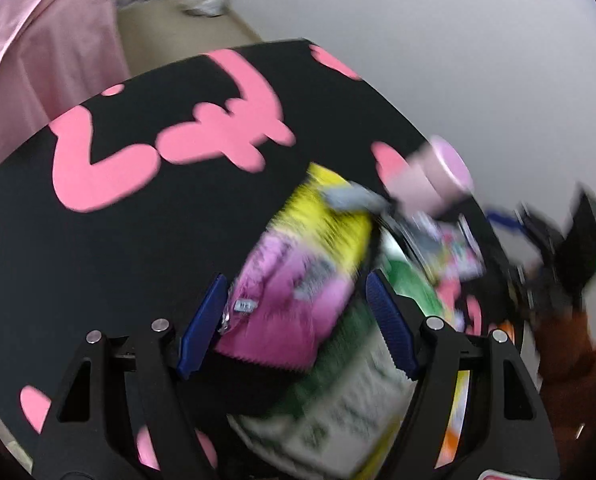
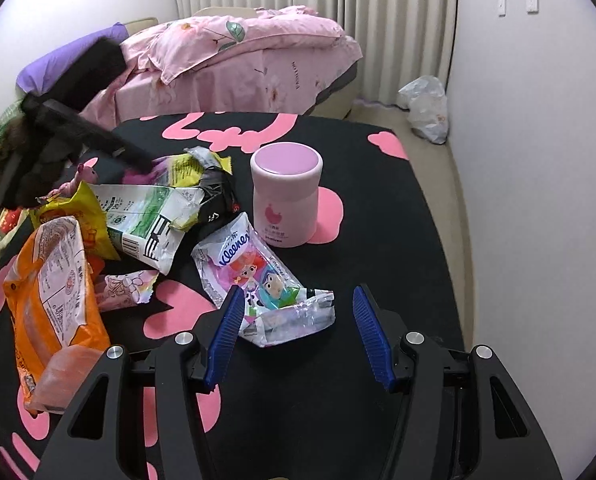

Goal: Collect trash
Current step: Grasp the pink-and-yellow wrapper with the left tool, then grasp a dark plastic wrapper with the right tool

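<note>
The Kleenex tissue pack [image 2: 254,276], empty and crumpled, lies flat on the black table [image 2: 397,240] with its pink hearts, just in front of the right gripper [image 2: 296,336]; its long axis runs diagonally, from the torn clear end near the gripper's blue fingers [image 2: 230,336] up and away toward the left, where the printed name sits. The right gripper's fingers stand wide apart with nothing between them, the left one overlapping the pack's near corner in the picture — so the step in hand looks like the approach to a pick. The next move would call for easing forward and down so the jaws straddle the pack across its narrow width, then closing. Just beyond stands a pink jar [image 2: 286,196], upright and apart from the pack, best left alone. To the left lies the rest of the pile: a green-and-white carton [image 2: 146,216] and an orange bag [image 2: 54,304]. The left gripper [image 1: 294,320] — its view blurred — hangs open over a pink-and-yellow wrapper [image 1: 298,272], which sits between its fingers; whether they touch it I cannot tell.
</note>
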A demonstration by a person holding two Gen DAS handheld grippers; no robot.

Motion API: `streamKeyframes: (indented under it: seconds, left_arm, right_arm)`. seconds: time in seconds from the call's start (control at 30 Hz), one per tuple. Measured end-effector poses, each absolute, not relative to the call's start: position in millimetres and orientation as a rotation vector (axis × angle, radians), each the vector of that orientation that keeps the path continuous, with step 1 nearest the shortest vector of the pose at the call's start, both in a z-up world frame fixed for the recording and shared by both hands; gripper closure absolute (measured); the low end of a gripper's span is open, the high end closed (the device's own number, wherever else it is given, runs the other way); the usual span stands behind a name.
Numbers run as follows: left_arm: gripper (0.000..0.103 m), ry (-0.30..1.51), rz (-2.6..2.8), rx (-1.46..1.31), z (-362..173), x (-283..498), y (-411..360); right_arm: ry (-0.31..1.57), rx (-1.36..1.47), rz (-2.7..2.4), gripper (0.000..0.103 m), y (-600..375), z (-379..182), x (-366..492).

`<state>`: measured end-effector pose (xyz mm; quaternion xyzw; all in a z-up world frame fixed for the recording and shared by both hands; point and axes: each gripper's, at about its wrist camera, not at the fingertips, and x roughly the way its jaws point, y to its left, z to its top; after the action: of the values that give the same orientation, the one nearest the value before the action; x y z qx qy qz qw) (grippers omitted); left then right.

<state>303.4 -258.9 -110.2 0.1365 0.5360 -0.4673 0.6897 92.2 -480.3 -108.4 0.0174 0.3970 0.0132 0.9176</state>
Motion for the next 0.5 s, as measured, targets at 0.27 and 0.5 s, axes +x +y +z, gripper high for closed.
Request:
streamKeyframes:
  seconds: [0.27, 0.5]
  left_arm:
    - [0.040, 1.164, -0.943, 0.324, -114.8, 312.4, -270.2]
    - [0.075, 1.153, -0.835, 0.405, -119.0, 300.8, -288.2]
  right_arm:
    - [0.779, 0.010, 0.155, 0.049, -482.7, -105.5, 117.3]
    - [0.784, 0.078, 0.215, 0.050, -469.1, -95.1, 137.1]
